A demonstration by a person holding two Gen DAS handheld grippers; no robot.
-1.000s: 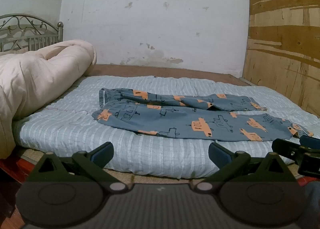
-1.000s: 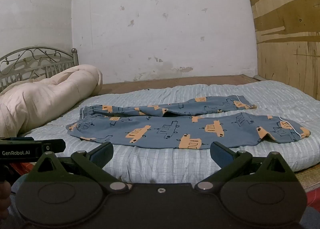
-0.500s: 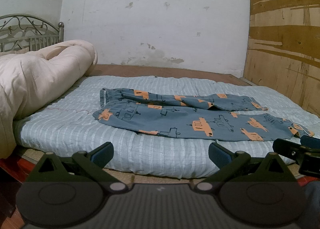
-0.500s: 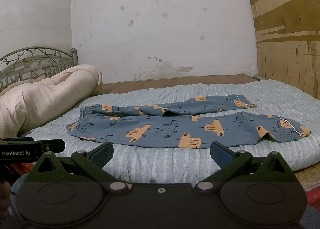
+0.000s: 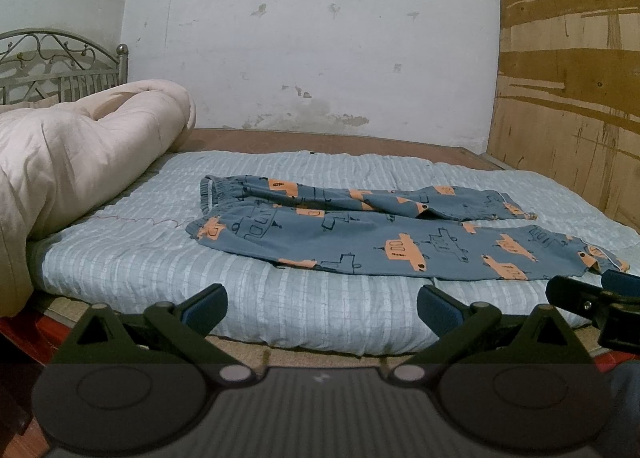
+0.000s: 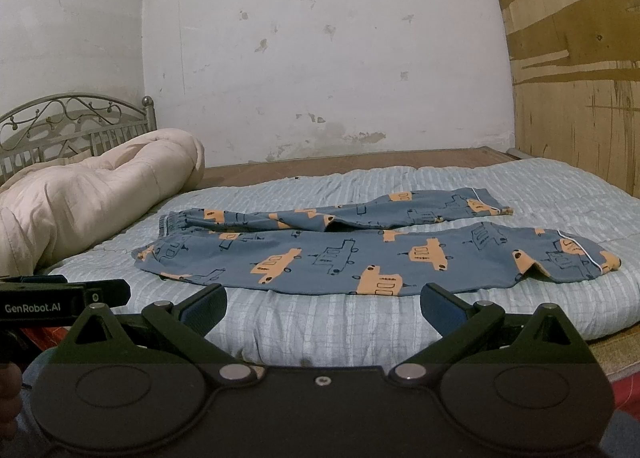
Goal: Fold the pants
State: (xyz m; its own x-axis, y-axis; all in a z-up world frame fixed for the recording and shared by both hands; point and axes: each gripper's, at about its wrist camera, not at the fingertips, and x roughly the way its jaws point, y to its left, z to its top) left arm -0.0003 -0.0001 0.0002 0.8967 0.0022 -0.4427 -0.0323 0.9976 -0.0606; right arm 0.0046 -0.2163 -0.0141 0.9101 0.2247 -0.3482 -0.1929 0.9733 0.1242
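Little has changed over the last second: both grippers have crept a touch nearer the bed, and nothing has been touched, so the folding has not begun. Going left to right, a rolled cream quilt lies far off to the left of the fingers. The pants lie flat ahead of both pairs of fingers, waistband left, leg cuffs right, the two legs slightly apart. The left gripper is spread wide and empty, short of the mattress edge. The right gripper is likewise wide open and empty, level with the near leg. My guess is the reach for waistband and cuff comes next.
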